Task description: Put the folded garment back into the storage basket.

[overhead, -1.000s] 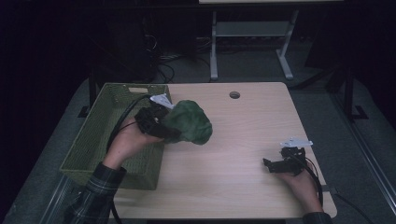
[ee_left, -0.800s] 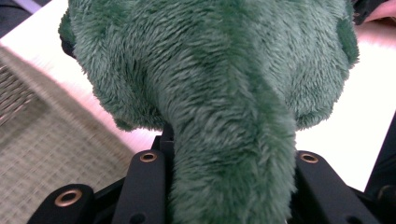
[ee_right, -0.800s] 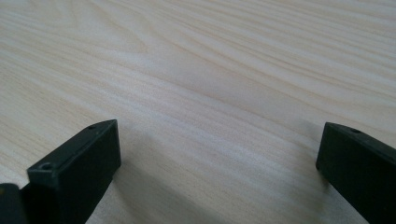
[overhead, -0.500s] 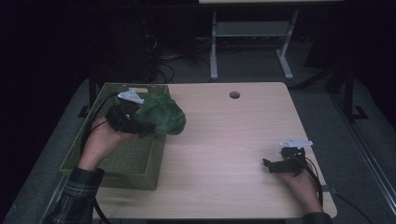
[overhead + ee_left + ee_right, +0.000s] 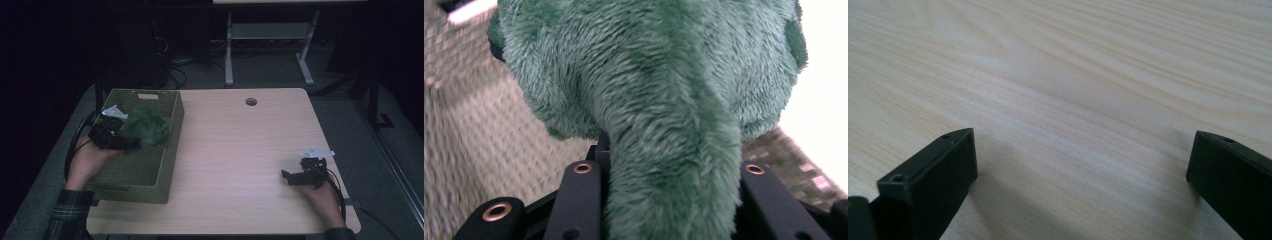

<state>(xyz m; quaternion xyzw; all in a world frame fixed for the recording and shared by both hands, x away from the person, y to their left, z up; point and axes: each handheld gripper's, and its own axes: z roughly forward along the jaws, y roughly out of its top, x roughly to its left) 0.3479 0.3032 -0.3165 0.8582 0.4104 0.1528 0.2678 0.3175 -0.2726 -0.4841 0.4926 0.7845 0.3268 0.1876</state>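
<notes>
Green plush toy over the basket, not yet dropped.
My left gripper (image 5: 131,144) clamps the plush toy (image 5: 146,128) above the basket (image 5: 170,150) at the tabletop's left edge; release remains, right gripper (image 5: 286,176) idle, released.

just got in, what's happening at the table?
A person works with a handheld gripper in each hand. The left gripper is clamped on a fuzzy green plush toy and holds it over the open top of the woven green basket at the table's left edge, apparently to drop it in; it is not released yet. The right gripper rests low over the bare wooden table at the right, jaws wide open, holding nothing.
</notes>
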